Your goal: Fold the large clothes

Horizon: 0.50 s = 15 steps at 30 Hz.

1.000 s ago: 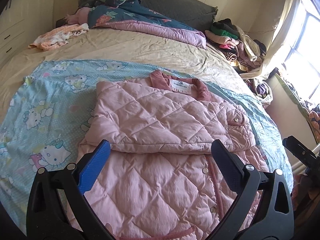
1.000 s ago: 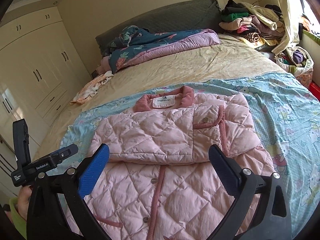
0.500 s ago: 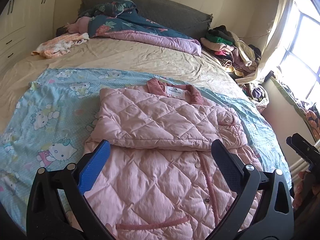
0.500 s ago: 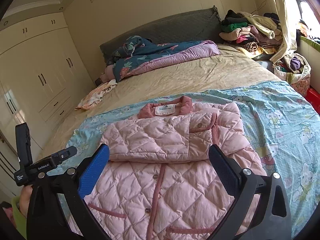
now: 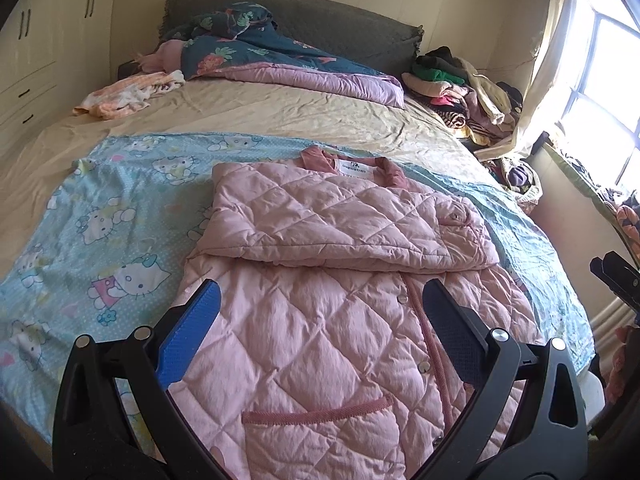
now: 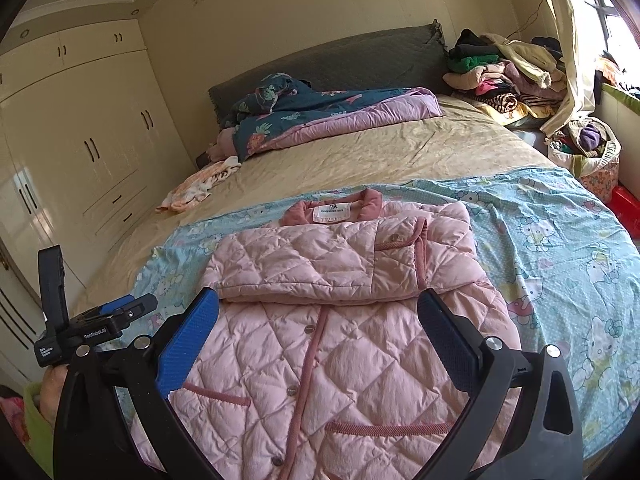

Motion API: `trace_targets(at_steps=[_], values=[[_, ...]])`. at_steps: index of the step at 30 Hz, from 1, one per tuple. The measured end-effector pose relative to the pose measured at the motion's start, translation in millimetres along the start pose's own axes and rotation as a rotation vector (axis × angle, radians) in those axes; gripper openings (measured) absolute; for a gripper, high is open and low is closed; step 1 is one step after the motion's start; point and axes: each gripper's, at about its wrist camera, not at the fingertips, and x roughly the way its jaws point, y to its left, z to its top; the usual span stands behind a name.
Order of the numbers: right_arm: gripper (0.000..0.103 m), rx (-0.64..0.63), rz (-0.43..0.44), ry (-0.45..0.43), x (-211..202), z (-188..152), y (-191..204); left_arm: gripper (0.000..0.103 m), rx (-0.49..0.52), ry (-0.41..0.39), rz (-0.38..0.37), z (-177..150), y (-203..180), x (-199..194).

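A pink quilted jacket (image 5: 332, 320) lies front-up on a blue cartoon-print sheet (image 5: 104, 216), with both sleeves folded across its chest. It also shows in the right wrist view (image 6: 340, 320). My left gripper (image 5: 320, 328) is open and empty above the jacket's lower part. My right gripper (image 6: 320, 328) is open and empty above the same lower part. The left gripper's body (image 6: 92, 328) shows at the left of the right wrist view, and part of the right gripper (image 5: 616, 276) at the right edge of the left wrist view.
The bed (image 5: 280, 112) carries a bunched quilt (image 5: 280, 60) by the grey headboard, a small patterned cloth (image 5: 128, 96) at far left and a heap of clothes (image 5: 460, 88) at far right. Wardrobes (image 6: 80, 140) stand left; a window (image 5: 608, 92) and basket (image 6: 588, 156) right.
Both grippers have drawn back and up from the jacket, so more of its lower front and pockets shows. The jacket has not moved. Both grippers stay open.
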Motion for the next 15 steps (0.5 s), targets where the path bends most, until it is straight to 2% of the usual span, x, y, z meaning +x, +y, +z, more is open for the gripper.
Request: trace_targets(at_steps=[15], values=[[0.099,-0.002,-0.052,0.035,-7.8,-43.3,-11.7,0.095,0.029,0.016,0.027,-47.8,2.2,-8.8]])
